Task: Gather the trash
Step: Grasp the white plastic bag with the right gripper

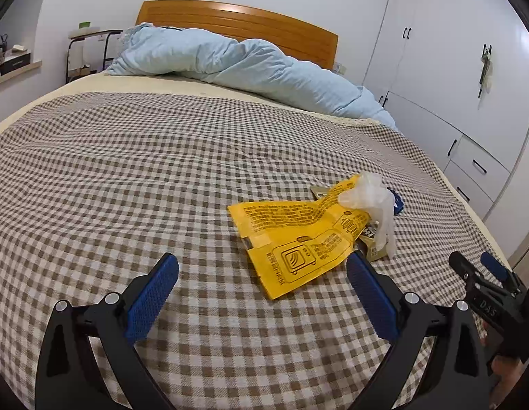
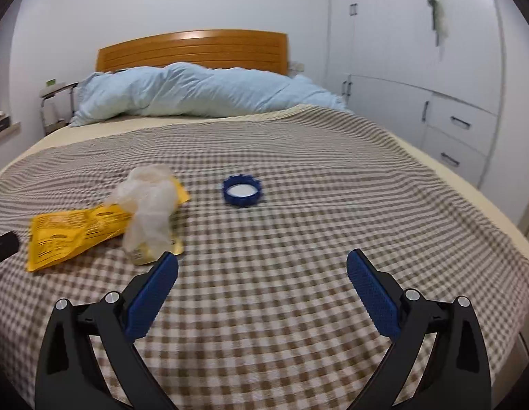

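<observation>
A flat yellow printed wrapper (image 1: 291, 235) (image 2: 69, 235) lies on the checked bedspread (image 1: 127, 177) (image 2: 315, 212). A crumpled clear plastic glove (image 1: 373, 201) (image 2: 148, 205) rests on its far end, over a small gold packet (image 1: 373, 246) (image 2: 144, 256). A blue bottle cap (image 2: 242, 190) lies upside down to the right; in the left wrist view only the cap's edge (image 1: 397, 201) peeks out behind the glove. My left gripper (image 1: 262, 266) is open just short of the wrapper. My right gripper (image 2: 262, 266) (image 1: 476, 266) is open, the cap well ahead of it.
A rumpled light blue duvet (image 1: 230, 65) (image 2: 196, 89) lies across the head of the bed before a wooden headboard (image 1: 237, 24). White wardrobes with drawers (image 1: 452, 85) (image 2: 435, 102) line the right side. A small side table (image 1: 90, 51) stands at the far left.
</observation>
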Demonstrator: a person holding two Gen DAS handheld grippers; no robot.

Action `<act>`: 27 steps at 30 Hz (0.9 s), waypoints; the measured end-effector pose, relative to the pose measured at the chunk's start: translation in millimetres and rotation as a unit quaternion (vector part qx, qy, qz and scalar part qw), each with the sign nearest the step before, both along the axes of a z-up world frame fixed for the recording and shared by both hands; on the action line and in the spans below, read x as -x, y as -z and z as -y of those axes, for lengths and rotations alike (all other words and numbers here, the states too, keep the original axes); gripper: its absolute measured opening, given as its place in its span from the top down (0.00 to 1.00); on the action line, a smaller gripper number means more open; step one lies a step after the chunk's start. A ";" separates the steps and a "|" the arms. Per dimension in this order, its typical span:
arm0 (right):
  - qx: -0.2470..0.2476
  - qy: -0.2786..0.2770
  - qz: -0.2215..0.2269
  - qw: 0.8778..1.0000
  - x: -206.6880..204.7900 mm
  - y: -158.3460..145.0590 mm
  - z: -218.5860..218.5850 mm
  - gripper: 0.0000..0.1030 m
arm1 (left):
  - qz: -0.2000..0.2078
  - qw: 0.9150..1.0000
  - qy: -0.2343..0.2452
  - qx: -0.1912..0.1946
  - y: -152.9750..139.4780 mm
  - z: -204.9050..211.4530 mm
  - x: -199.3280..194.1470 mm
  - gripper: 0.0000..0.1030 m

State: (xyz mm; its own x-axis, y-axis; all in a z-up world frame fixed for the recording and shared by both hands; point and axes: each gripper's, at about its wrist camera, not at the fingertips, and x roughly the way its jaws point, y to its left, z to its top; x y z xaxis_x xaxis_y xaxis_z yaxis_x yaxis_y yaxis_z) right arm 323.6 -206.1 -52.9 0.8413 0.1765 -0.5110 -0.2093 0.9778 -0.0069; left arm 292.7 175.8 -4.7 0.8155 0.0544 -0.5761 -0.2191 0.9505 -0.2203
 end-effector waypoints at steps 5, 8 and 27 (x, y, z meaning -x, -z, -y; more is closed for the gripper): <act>-0.042 -0.028 0.009 0.999 -3.4 -8.3 -11.4 0.08 | 0.005 1.000 0.004 -0.014 -2.3 5.1 -21.4 0.07; -0.038 -0.031 0.043 0.998 -3.6 -12.9 -27.6 0.17 | -0.007 1.000 0.002 -0.025 5.2 7.9 -31.6 0.07; -0.074 -0.097 -0.038 0.992 -46.8 2.1 -55.7 0.98 | -0.038 0.999 0.007 -0.032 16.3 9.1 -51.8 0.07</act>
